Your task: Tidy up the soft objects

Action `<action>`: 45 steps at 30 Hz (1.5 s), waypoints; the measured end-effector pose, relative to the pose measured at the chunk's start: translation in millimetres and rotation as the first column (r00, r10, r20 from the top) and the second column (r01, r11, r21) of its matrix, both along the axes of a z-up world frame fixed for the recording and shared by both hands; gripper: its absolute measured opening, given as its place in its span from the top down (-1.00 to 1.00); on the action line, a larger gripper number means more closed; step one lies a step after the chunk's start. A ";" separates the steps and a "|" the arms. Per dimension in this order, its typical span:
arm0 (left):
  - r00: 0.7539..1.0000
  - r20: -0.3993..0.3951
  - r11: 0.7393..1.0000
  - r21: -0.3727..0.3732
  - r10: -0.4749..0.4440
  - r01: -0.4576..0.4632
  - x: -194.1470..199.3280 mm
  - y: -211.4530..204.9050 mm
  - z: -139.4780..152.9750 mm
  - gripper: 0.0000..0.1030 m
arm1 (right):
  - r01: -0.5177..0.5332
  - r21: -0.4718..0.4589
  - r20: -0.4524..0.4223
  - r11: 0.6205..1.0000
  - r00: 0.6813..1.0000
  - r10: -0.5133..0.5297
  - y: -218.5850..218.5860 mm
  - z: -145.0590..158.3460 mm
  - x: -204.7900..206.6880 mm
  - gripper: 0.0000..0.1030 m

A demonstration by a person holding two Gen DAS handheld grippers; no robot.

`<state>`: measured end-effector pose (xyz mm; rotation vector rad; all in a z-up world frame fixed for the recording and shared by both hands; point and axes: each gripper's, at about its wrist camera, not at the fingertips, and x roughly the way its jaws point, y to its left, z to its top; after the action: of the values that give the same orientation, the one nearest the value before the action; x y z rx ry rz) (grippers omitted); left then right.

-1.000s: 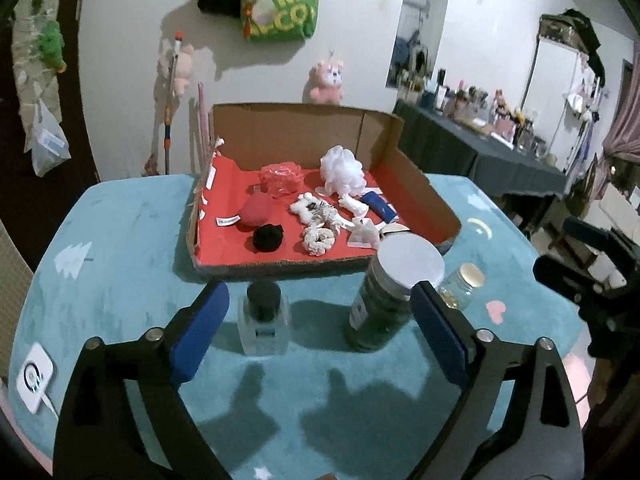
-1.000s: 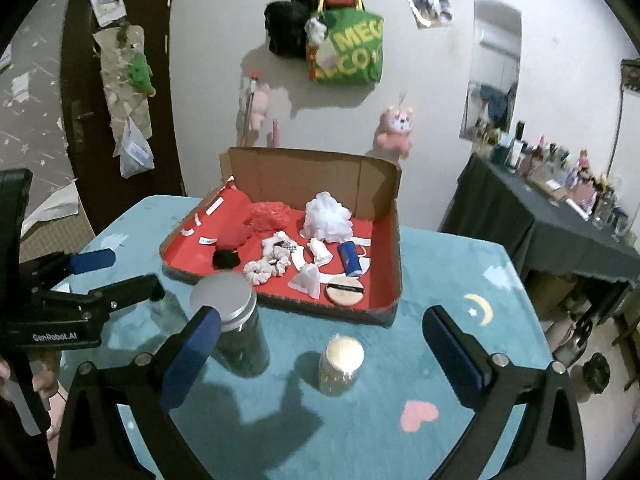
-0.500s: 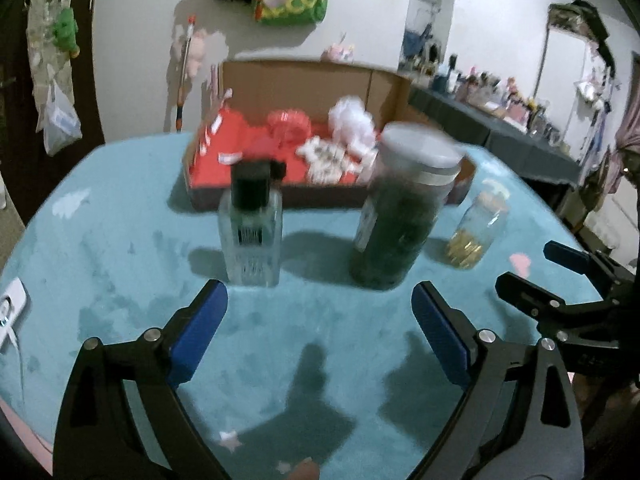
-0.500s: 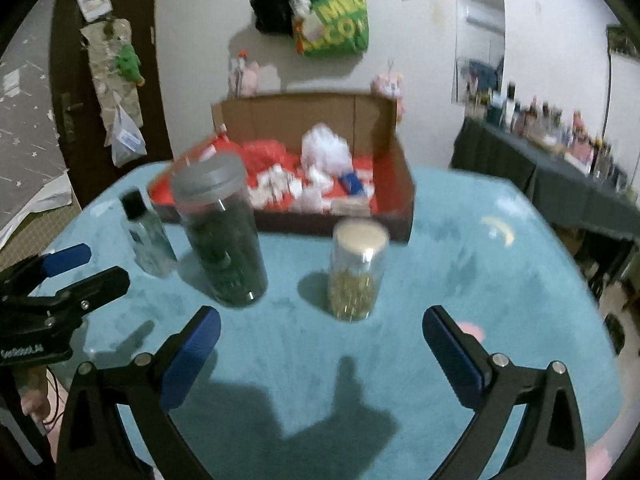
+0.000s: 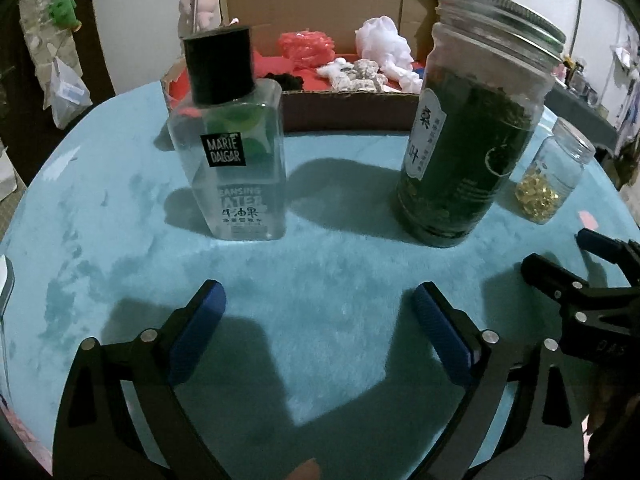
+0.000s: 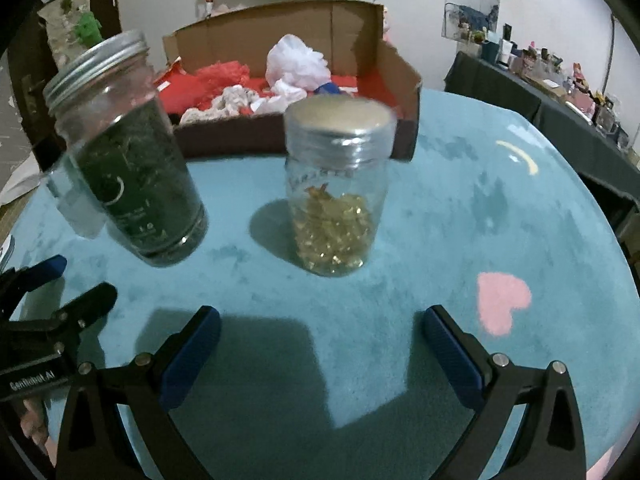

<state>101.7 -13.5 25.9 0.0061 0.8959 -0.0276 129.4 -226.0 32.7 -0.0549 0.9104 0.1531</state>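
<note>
A cardboard box (image 5: 352, 108) with a red lining stands at the far side of the table; it also shows in the right wrist view (image 6: 404, 92). It holds soft things: a white puff (image 5: 384, 44), a red mesh puff (image 5: 306, 44), white scrunchies (image 5: 352, 74) and a black one (image 5: 286, 79). My left gripper (image 5: 318, 334) is open and empty, low over the teal cloth, short of the bottle and the jar. My right gripper (image 6: 320, 354) is open and empty in front of the small jar.
A clear bottle with a black cap (image 5: 234, 140), a tall jar of dark green leaves (image 5: 472, 128) and a small jar of yellow capsules (image 6: 334, 188) stand between the grippers and the box. The round table has a teal cloth (image 5: 320, 272). A dark side table (image 6: 560, 92) stands right.
Both grippers have come down low toward the table, so the bottle and jars now loom large and block most of the box. Both stay open.
</note>
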 end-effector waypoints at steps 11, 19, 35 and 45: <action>1.000 -0.012 1.000 -0.019 0.016 -0.017 5.5 1.9 -1.1 -1.00 | 0.021 -0.007 -0.008 1.000 1.000 -0.022 -0.1 -0.6 -0.7 -1.00; 0.999 -0.015 0.999 -0.005 0.043 -0.043 10.8 4.7 -2.5 -1.00 | 0.020 0.003 -0.009 1.000 1.000 -0.020 -2.3 -0.4 0.7 -1.00; 0.999 -0.014 0.999 0.002 0.053 -0.053 8.6 5.2 -2.9 -1.00 | 0.027 -0.008 -0.011 1.000 1.000 -0.027 -0.6 -1.1 2.5 -1.00; 0.999 -0.013 0.999 0.002 0.053 -0.053 8.5 5.5 -2.8 -1.00 | 0.029 -0.008 -0.011 1.000 1.000 -0.029 -0.9 -1.2 2.7 -1.00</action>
<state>110.2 -7.9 23.1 -0.0163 0.9091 0.0224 132.1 -226.9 31.6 -0.0485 0.9222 0.1233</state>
